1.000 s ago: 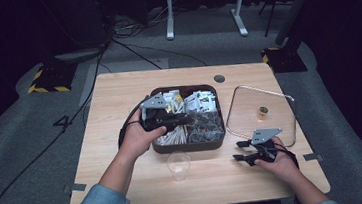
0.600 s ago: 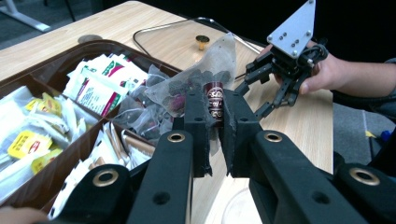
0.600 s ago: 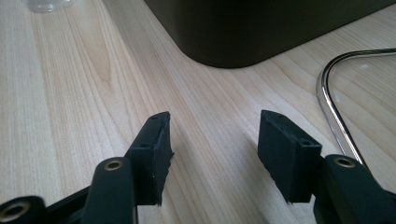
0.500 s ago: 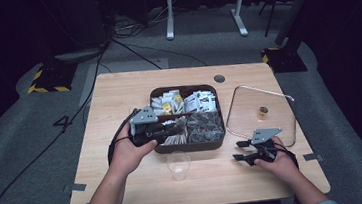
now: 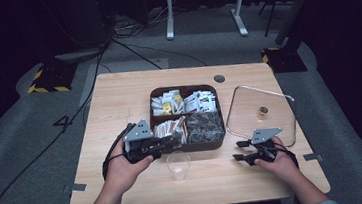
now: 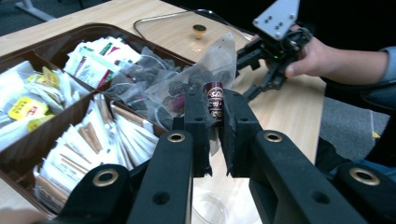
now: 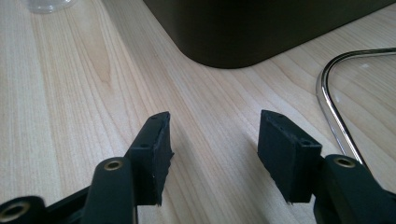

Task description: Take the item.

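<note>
A dark brown tray [image 5: 183, 87] with four compartments holds tea bags, sachets and sticks. My left gripper [image 6: 215, 116] is shut on the dark red tag of a see-through pyramid tea bag [image 6: 208, 70], which it holds up over the tray's near edge. From above, the left gripper [image 5: 173, 142] sits at the tray's near-left corner, just behind a clear plastic cup [image 5: 178, 163]. My right gripper [image 7: 215, 140] stands open low over bare table, nothing between its jaws. From above, the right gripper [image 5: 240, 151] is right of the cup, by the glass lid [image 5: 250, 106].
The glass lid with its metal rim [image 7: 327, 93] and small knob lies flat right of the tray. The tray wall [image 7: 261, 28] stands just ahead of the right gripper. The wooden table [image 5: 119, 103] has bare wood on its left side and along the front edge.
The left hand has drawn back from over the tray toward the near-left, carrying the tea bag to just behind the cup. The right hand has stayed still.
</note>
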`<state>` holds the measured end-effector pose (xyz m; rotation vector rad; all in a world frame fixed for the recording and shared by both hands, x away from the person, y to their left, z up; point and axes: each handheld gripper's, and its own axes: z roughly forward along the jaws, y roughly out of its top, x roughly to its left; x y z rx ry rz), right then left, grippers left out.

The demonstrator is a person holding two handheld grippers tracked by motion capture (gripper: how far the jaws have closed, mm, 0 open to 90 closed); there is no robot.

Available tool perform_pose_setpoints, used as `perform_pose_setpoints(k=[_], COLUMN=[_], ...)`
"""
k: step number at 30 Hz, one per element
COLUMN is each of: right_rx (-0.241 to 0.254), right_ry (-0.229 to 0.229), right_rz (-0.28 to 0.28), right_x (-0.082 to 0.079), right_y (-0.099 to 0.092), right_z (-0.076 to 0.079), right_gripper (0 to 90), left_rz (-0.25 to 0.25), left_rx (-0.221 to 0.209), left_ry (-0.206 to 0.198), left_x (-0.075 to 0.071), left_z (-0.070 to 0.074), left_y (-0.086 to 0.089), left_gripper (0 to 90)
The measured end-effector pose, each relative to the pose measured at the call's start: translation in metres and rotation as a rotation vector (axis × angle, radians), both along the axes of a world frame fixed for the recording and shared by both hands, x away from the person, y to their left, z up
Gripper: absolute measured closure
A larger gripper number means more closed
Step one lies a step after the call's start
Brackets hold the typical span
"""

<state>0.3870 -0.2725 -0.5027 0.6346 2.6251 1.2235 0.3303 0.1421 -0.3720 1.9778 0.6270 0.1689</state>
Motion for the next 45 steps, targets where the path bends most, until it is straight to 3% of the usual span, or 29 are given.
perform_pose_setpoints(k=[6, 10, 18, 26, 42, 45], right_rx=[0.001, 0.002, 0.001, 0.002, 0.003, 0.002], right_ry=[0.002, 0.004, 0.004, 0.004, 0.007, 0.005], right_rz=[0.001, -0.002, -0.002, -0.002, -0.003, -0.003], right_x=[0.000, 0.000, 0.000, 0.001, 0.001, 0.001], right_y=[0.000, 0.000, 0.000, 0.000, 0.000, 0.000], right_z=[0.000, 0.000, 0.000, 0.000, 0.000, 0.000], right_gripper=[44.7, 44.7, 44.7, 44.7, 44.7, 44.7], left_rz=[-0.026, -0.018, -0.033, -0.080, -0.093, -0.085], left_rx=[0.004, 0.032, 0.037, 0.047, 0.065, 0.048], left_ry=[0.021, 0.031, 0.050, 0.073, 0.093, 0.105], left_x=[-0.013, -0.016, -0.021, -0.018, -0.015, -0.014], left_z=[-0.010, -0.021, -0.032, -0.041, -0.047, -0.048], left_y=[-0.002, -0.002, -0.003, -0.006, -0.008, -0.007], left_gripper=[82.0, 82.0, 82.0, 82.0, 81.9, 78.0])
